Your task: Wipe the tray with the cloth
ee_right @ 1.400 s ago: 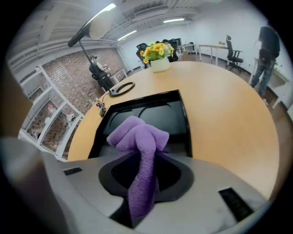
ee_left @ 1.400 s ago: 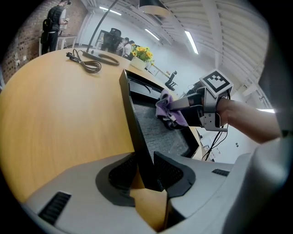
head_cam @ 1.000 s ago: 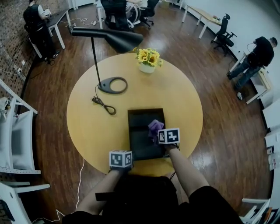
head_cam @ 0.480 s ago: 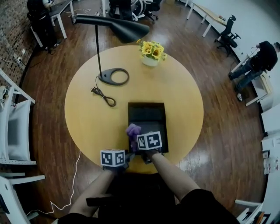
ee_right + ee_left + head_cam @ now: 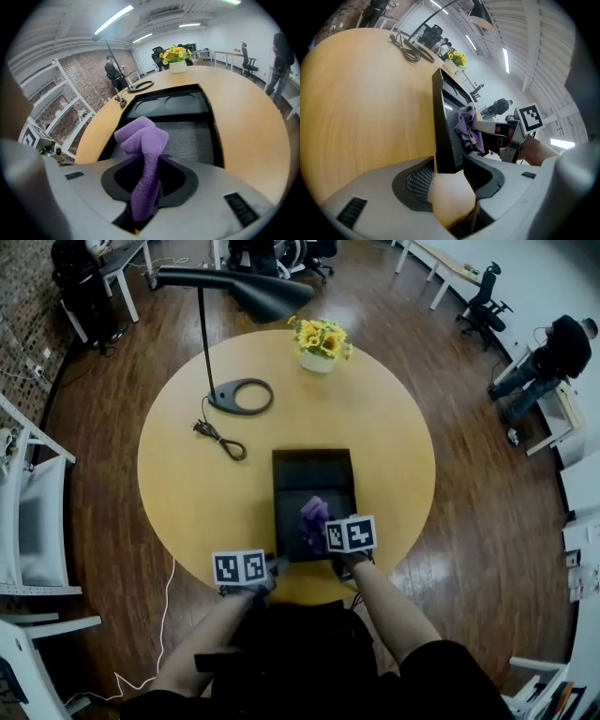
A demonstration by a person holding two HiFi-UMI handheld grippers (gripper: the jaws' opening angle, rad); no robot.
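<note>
An open office with a dark plank floor spreads round a round, honey-coloured wooden table (image 5: 187,484). From above you take it all in at once: a black lamp (image 5: 262,304) with a ring-shaped base, its cable (image 5: 221,442) looped on the wood, a white pot of sunflowers (image 5: 319,338) at the far edge, and the black rectangular tray (image 5: 314,474) lying flat near the person's side. Only the right gripper view lets you into the tray itself (two round hollows moulded at the far end, a fine-grained grey floor nearer), and it also catches a brick wall (image 5: 93,70) at the side of the room. The left gripper view gives the tray edge-on, a thin dark wall rising from the smooth wood, with strip lights (image 5: 506,54) on the ceiling behind. The cloth (image 5: 140,140), purple and fleecy, is bunched into a soft knot over the tray's near half. The right gripper (image 5: 147,176) has its jaws drawn in narrow on the cloth's tail, and the bunched end sticks out ahead over the tray floor. The left gripper (image 5: 450,177) sits at the tray's near left corner. Its jaws have just been opening and stand wide, with the corner of the rim loose between them, not pinched.
</note>
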